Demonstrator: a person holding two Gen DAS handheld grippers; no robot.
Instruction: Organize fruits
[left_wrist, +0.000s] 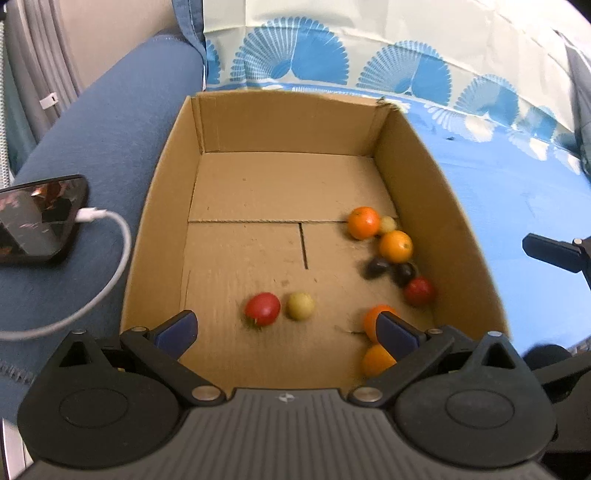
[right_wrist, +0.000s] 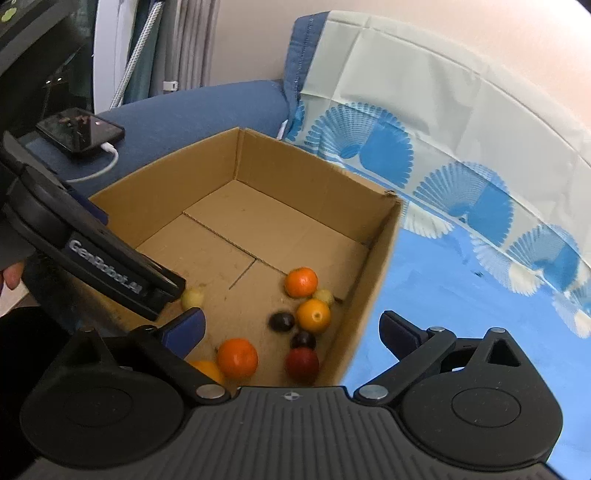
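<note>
Small round fruits are seen lying loose on the floor of an open cardboard box (left_wrist: 173, 221) set on a bright blue cloth (left_wrist: 517, 206). A red fruit (left_wrist: 262, 308) and a pale yellow one (left_wrist: 300, 305) lie just beside each other near the middle of the near end, while a cluster is gathered against the right wall: an orange (left_wrist: 364, 222), a second orange (left_wrist: 396, 246), two dark plum-like fruits (left_wrist: 376, 267) and another red fruit (left_wrist: 419, 291), some touching. Two more oranges (left_wrist: 376, 360) sit in the near right corner. The left gripper (left_wrist: 286, 332) is held above the near end with its blue-padded fingers spread wide and nothing between them; the right gripper (right_wrist: 291, 332) is likewise wide and empty, straddling the box's right wall. The fruits are smooth, glossy and round, so it is judged that they could roll away if nudged by a finger, and the soft dark ones could be bruised by a hard squeeze. The box is thin, matte corrugated board with creased flaps, and could be shoved or tipped if its wall is caught by a descending finger. Beyond the box, a phone (left_wrist: 40, 218) with a white cable (left_wrist: 110, 273) rests on a blue woven sofa arm (left_wrist: 122, 122), where the cable might be snagged.
</note>
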